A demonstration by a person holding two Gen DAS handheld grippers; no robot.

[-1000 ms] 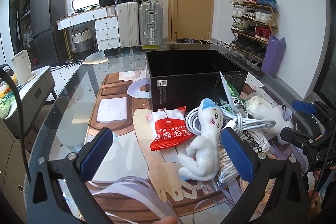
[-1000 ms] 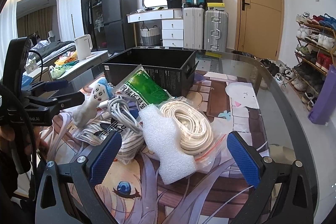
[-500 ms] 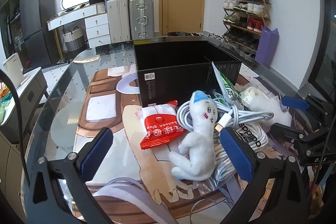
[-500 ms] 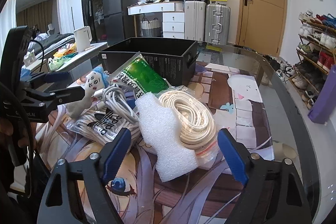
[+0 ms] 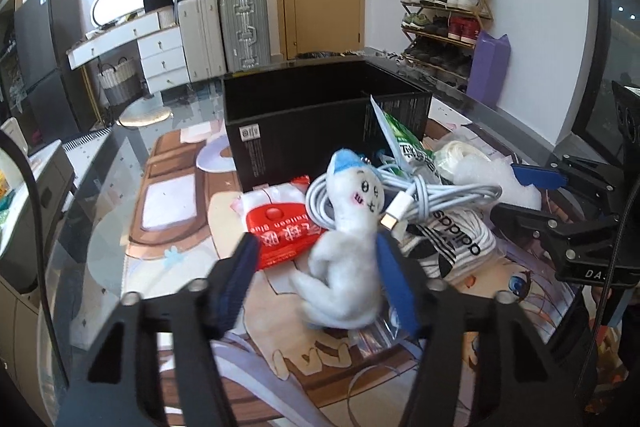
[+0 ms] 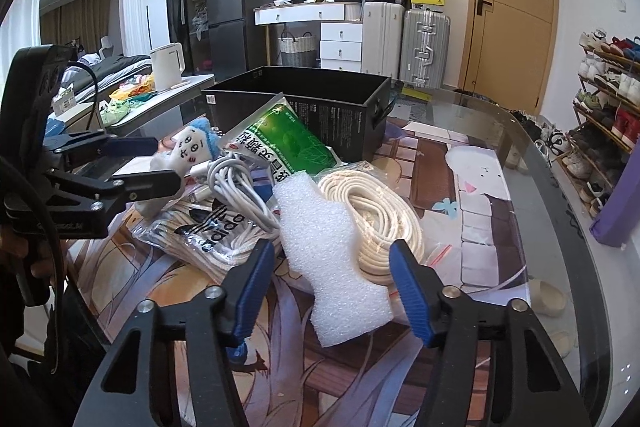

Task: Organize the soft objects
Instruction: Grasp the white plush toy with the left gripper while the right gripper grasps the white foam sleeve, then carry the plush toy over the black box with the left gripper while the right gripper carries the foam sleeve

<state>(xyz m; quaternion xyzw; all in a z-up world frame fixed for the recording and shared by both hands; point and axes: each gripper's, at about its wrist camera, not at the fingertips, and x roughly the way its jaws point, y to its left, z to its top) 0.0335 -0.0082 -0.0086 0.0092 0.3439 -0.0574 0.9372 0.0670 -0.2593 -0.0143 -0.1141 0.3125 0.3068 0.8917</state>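
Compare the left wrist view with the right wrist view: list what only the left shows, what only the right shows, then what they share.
Only the left wrist view: the red balloon-glue packet, and the left gripper closing around the white plush toy.

Only the right wrist view: the white kettle, and the right gripper closing around the white foam piece.

Both: the black box, green packet, white charging cable, adidas bag, cream rope coil, suitcases and shoe rack.
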